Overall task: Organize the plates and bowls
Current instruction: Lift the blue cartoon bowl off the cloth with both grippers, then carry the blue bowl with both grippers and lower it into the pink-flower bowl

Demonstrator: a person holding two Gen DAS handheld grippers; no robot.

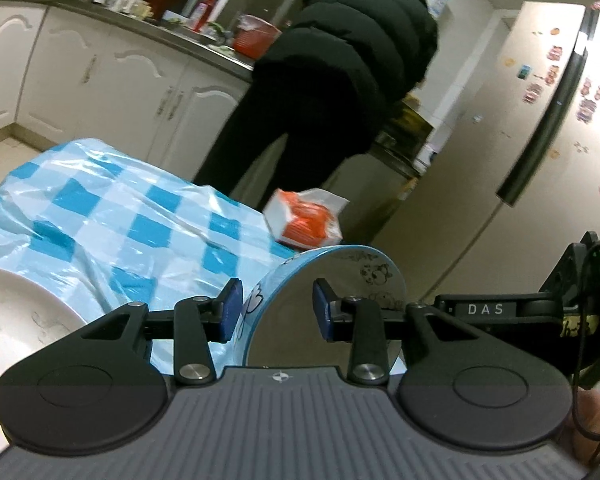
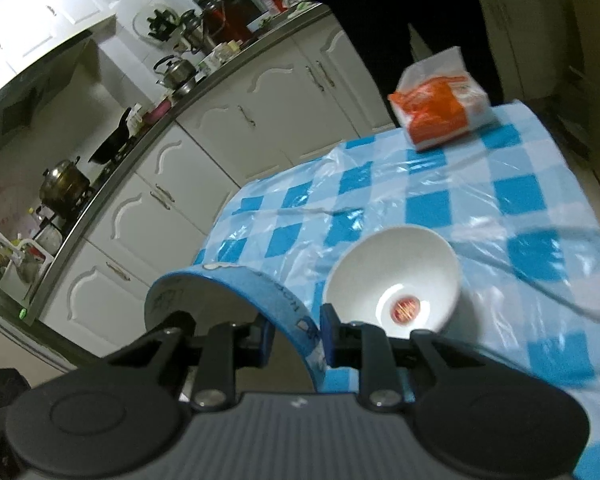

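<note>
Right wrist view: your right gripper point(image 2: 296, 338) clamps the blue bowl's point(image 2: 236, 280) rim beside the white bowl point(image 2: 394, 278); left gripper point(image 1: 278, 306) straddles it unclamped (apparently). Next, nest them.

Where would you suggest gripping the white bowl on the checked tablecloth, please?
Take the white bowl by its thin rim, one finger inside and one outside, coming from above on its near side. It sits open-side up with flaring walls too wide to span, and the right gripper already straddles the blue bowl wall this way.
</note>
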